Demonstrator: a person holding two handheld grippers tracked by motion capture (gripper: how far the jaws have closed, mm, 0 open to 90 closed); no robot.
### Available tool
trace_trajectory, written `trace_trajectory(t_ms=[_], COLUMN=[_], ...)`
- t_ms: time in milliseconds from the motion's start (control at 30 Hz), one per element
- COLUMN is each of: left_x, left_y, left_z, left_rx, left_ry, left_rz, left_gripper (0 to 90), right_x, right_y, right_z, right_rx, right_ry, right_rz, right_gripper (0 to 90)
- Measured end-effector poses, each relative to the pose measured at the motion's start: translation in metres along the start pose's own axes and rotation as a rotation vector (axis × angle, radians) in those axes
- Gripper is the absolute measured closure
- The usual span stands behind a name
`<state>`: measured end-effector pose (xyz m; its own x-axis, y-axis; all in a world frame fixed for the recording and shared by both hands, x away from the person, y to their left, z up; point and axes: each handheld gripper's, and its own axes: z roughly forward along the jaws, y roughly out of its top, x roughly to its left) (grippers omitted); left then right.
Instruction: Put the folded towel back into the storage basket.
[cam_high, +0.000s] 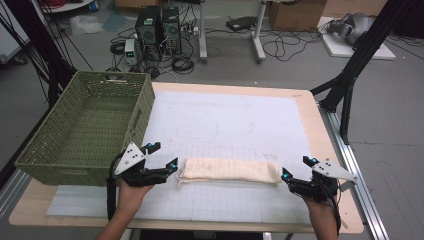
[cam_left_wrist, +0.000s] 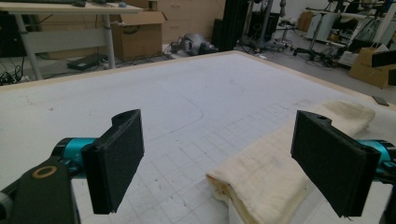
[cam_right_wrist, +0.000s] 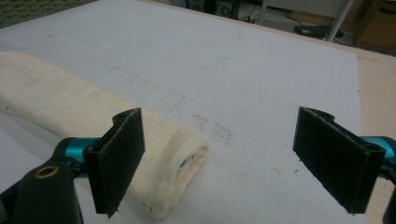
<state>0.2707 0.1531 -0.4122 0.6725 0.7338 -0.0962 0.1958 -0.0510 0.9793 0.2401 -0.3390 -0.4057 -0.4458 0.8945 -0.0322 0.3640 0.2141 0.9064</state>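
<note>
A folded cream towel lies along the front of the white mat, between the two grippers. The left gripper and right gripper each sit just beside a towel end, jaws spread wide, holding nothing. A green basket stands at the table's left edge.

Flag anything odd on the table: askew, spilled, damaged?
Nothing serious. The folded towel lies flat between the open left gripper and right gripper. Faint dark specks mark the mat near its end. The basket overhangs the table's left edge.
</note>
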Motion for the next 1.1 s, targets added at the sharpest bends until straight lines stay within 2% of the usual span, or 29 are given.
trace_trajectory(t_ms=[233,467,667,900,1100], left_x=[0.002,0.002,-0.003,-0.005,-0.005], left_y=[0.000,0.000,0.004,0.011,0.010], left_z=[0.000,0.001,-0.004,-0.001,0.003], left_rx=[0.010,0.023,0.023,0.038,0.057], left_ry=[0.002,-0.004,-0.017,-0.044,-0.044], left_rz=[-0.008,-0.007,-0.023,-0.041,-0.053], left_gripper=[17.5,17.5,17.5,17.1,17.0], right_x=[-0.002,-0.005,-0.003,-0.001,-0.001], right_y=[-0.001,-0.001,0.001,0.003,0.002], right_z=[0.000,-0.004,-0.007,-0.004,-0.001], right_rx=[0.003,-0.015,-0.018,-0.015,-0.007], right_ry=[0.002,0.011,0.014,0.020,0.027], right_rz=[-0.011,0.024,0.043,0.036,0.035], right_gripper=[15.2,15.2,15.2,15.9,16.0])
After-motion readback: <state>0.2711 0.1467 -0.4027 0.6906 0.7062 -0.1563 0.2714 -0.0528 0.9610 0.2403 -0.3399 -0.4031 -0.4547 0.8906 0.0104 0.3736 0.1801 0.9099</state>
